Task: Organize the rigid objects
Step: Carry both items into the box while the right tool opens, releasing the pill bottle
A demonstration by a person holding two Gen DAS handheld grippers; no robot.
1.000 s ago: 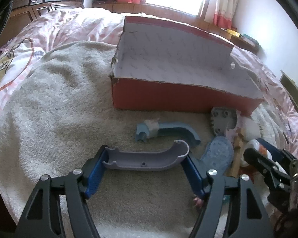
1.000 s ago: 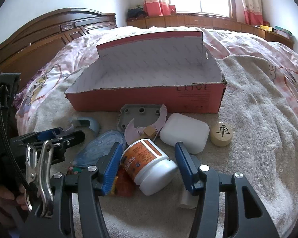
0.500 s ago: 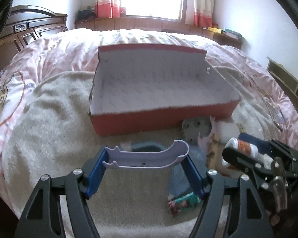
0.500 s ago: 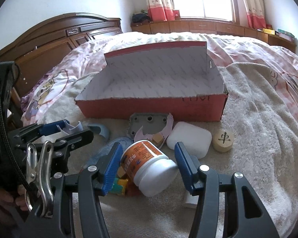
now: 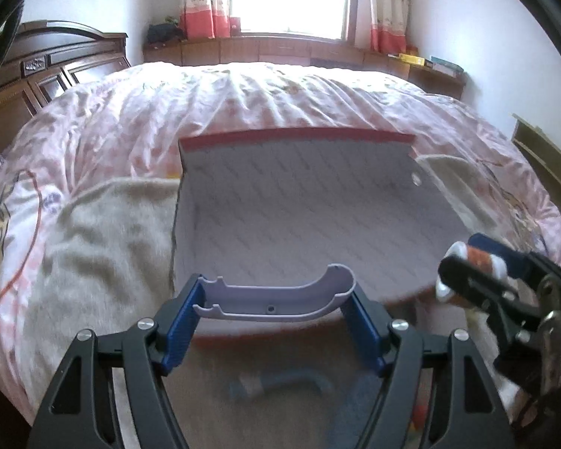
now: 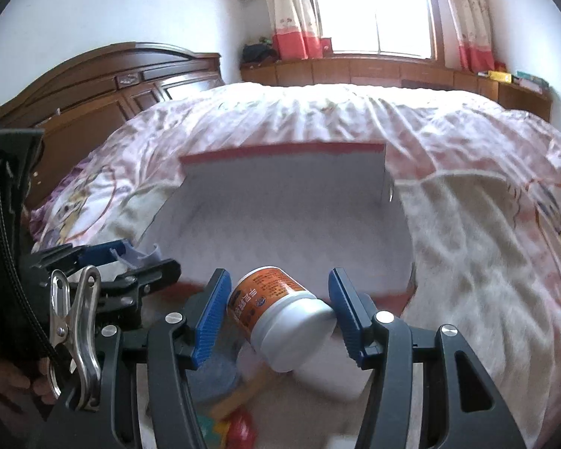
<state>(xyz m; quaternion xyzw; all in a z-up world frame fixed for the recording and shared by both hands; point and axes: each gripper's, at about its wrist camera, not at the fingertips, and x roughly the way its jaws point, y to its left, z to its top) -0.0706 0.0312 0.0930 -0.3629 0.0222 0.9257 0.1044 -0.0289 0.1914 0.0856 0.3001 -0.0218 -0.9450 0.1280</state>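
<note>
Both grippers have risen toward the red box: left gripper jaws pinch a curved lilac part, right gripper jaws pinch a white bottle. Transport step; next, release over the box.

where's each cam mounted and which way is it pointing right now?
Left wrist: on the left gripper, angled down over the red box; own fingers clamp a grey curved part.
Right wrist: on the right gripper, same heading; fingers hold a white bottle.
Shared: box, bed, window; each sees the other gripper.
</note>
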